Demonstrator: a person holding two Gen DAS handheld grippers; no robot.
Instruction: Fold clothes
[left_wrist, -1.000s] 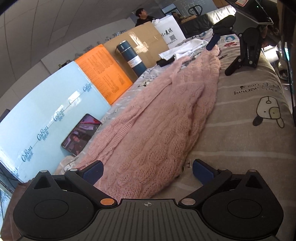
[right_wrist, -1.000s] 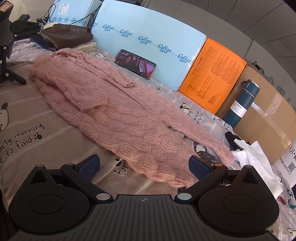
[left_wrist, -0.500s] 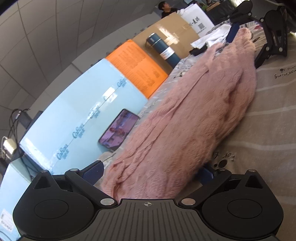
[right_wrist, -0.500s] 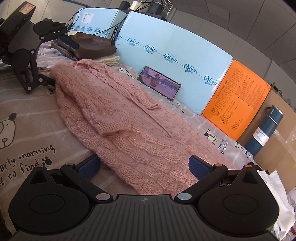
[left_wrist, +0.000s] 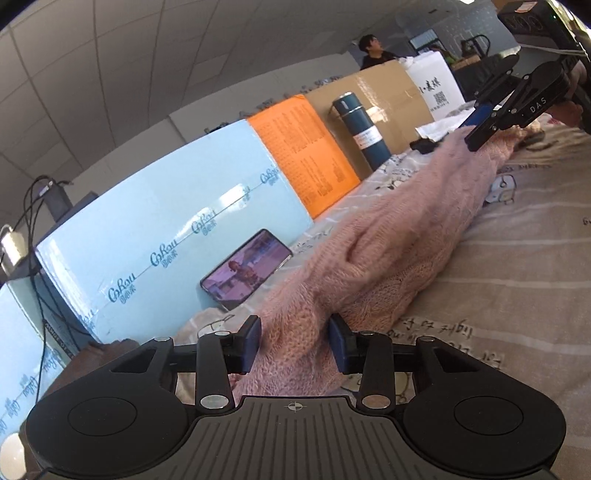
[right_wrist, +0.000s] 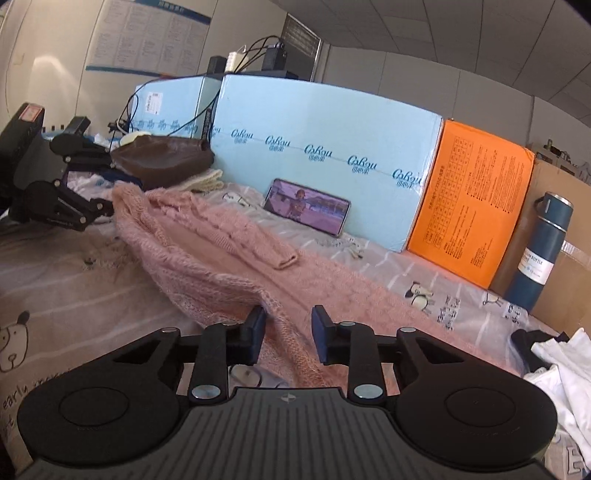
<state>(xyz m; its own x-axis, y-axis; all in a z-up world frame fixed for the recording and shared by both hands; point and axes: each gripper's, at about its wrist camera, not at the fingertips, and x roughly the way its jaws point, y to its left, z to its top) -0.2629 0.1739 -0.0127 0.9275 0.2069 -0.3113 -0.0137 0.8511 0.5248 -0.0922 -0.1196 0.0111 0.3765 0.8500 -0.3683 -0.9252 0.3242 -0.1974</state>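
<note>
Two views share the cardigan (left_wrist: 388, 236); only the right shows the brown bag (right_wrist: 162, 162).

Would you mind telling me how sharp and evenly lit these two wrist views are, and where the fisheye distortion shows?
Left wrist view: the pink sweater is smeared by motion blur mid-length, while the left gripper stays crisp; the pale blue box bows strongly. Right wrist view: sharper overall, sweater knit legible near the right gripper; the phone screen is bright but readable; the corners are vignetted black.

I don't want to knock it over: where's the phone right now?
The phone leans against the light blue box at the bed's far edge, just beyond the pink sweater, centre of the right wrist view.
</note>
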